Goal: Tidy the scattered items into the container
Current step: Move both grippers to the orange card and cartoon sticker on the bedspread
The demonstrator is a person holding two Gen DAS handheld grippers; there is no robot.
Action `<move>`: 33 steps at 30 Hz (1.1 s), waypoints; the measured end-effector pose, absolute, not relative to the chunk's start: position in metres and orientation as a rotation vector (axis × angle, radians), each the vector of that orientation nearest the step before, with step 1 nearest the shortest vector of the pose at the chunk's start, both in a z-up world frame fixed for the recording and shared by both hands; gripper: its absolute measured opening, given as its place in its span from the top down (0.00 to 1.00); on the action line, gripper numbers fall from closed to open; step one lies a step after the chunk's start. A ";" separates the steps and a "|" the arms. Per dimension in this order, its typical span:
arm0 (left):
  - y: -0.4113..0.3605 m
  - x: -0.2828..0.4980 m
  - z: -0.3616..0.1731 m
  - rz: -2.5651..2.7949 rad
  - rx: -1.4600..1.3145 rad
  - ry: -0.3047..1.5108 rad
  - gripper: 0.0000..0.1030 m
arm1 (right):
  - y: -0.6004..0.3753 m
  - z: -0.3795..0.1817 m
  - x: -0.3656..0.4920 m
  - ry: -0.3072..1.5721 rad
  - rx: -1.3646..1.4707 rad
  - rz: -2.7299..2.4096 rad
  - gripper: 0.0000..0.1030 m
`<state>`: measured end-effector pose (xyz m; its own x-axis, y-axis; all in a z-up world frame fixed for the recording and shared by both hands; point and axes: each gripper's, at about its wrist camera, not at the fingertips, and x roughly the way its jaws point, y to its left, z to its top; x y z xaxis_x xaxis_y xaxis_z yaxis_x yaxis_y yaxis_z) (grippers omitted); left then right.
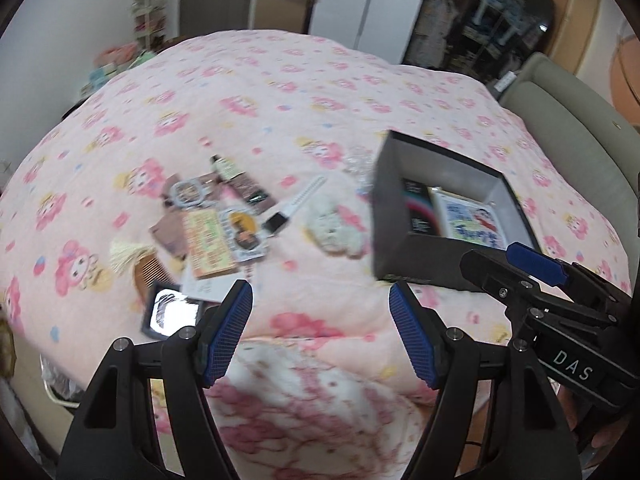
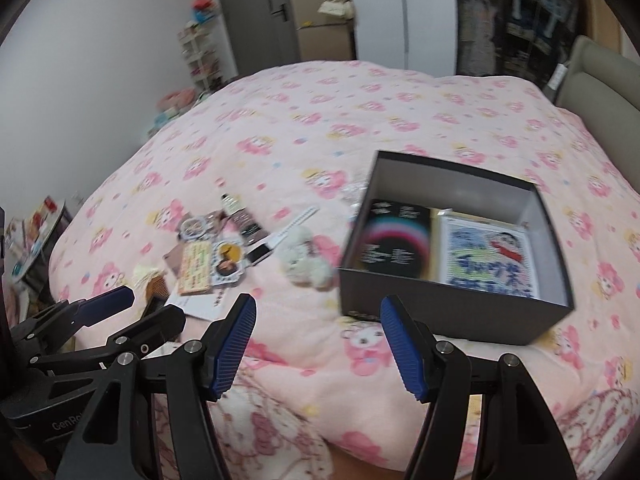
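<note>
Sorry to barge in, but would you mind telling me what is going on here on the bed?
A person holds a two-finger gripper in each hand over a pink patterned bedspread. Both the left gripper and the right gripper are open and hold nothing. A dark box sits open on the bed with a black booklet and a cartoon picture already inside. A pile of small items is scattered beside it, including a fluffy white toy, a white comb and a small mirror.
</note>
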<state>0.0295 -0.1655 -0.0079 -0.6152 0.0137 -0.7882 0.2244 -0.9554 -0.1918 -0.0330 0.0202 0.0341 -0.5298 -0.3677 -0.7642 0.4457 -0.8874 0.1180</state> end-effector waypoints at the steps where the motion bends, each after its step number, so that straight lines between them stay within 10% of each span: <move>1: -0.171 0.032 -0.011 -2.675 1.316 0.428 0.30 | 0.014 0.032 -0.033 0.136 1.173 -2.385 0.39; 22: -0.285 0.061 -0.099 -2.392 1.313 0.831 0.30 | -0.103 -0.060 -0.061 0.207 1.399 -1.981 0.39; 33: -0.321 0.010 -0.130 -2.375 1.346 0.860 0.47 | -0.088 -0.121 -0.107 0.102 1.623 -1.935 0.39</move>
